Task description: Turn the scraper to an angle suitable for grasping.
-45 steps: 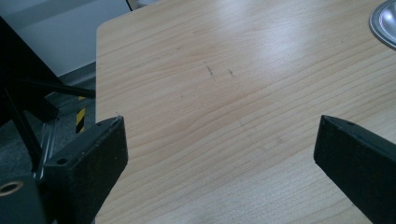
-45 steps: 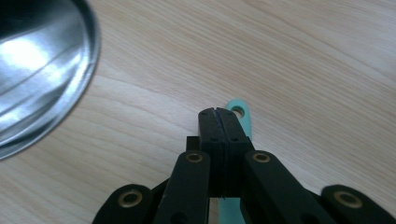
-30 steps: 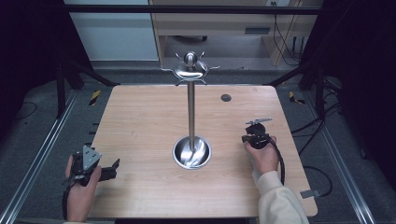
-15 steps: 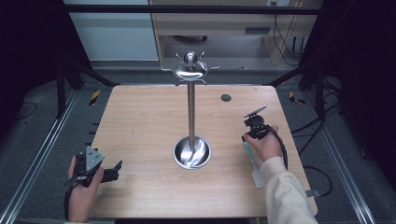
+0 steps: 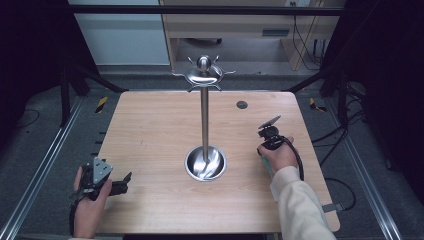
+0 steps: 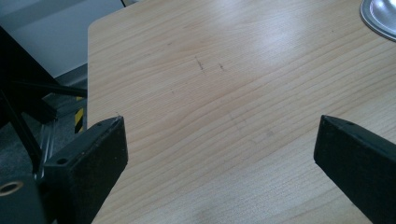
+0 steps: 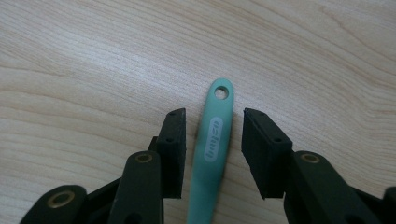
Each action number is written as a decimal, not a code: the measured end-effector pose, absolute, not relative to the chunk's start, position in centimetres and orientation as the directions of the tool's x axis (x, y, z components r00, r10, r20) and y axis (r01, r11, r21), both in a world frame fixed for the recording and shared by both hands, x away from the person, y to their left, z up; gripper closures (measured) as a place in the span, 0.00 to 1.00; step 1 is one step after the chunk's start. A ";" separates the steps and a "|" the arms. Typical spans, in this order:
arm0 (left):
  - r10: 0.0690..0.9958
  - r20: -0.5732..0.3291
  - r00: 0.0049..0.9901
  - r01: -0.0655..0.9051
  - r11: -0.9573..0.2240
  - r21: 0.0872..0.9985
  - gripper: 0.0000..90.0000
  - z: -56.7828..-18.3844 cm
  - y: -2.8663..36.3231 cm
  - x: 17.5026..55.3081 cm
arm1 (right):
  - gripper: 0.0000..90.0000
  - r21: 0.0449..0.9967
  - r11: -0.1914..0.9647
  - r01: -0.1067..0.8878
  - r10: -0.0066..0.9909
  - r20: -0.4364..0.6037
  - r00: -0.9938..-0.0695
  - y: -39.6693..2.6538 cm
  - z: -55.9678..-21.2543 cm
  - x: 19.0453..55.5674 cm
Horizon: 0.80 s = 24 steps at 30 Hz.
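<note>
Presently, as catalogued:
Table (image 5: 160, 125): light wood; carries everything here.
Hook stand (image 5: 204, 125): steel pole on a dished base at the table's middle, hooks bare, probably meant for hanging utensils.
Green handle (image 7: 211, 154): mint plastic, flat on the wood, hanging hole at its end; its far end is hidden.
Right gripper (image 7: 212, 140): jaws apart, straddling the handle without touching, lined up for a pinch.
Left gripper (image 6: 219, 140): jaws wide apart over bare wood at the near left corner, apparently parked.
</note>
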<state>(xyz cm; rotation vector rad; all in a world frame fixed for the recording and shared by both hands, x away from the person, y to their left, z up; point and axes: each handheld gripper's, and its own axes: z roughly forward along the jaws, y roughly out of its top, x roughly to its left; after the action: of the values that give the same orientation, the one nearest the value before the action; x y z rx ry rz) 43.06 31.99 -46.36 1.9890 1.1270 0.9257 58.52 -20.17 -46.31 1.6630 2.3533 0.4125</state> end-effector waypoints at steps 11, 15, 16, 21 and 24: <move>0.888 0.257 0.381 0.420 -0.414 0.808 0.03 -46.4 31.9 43.1 | 0.74 0.340 0.306 0.889 0.948 -0.022 -0.318 -19.9 -46.9 58.6; 0.888 0.256 0.382 0.421 -0.413 0.807 0.03 -46.4 31.8 43.1 | 0.79 0.344 0.302 0.889 0.950 -0.030 -0.311 -19.8 -46.9 58.6; 0.888 0.256 0.382 0.421 -0.414 0.807 0.03 -46.4 31.8 43.1 | 0.80 0.345 0.299 0.890 0.951 -0.029 -0.309 -19.8 -46.9 58.6; 0.888 0.256 0.382 0.420 -0.414 0.808 0.03 -46.4 31.8 43.1 | 0.82 0.356 0.281 0.891 0.955 -0.014 -0.295 -19.9 -46.9 58.4; 0.888 0.256 0.381 0.421 -0.414 0.807 0.03 -46.4 31.9 43.1 | 0.82 0.371 0.293 0.881 0.949 -0.001 -0.316 -19.9 -46.8 58.2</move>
<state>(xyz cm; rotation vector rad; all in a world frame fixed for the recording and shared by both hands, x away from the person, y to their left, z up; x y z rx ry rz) 43.11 31.90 -46.36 1.9945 1.1227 0.9253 58.17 -19.91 -46.81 1.6876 2.3399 0.4489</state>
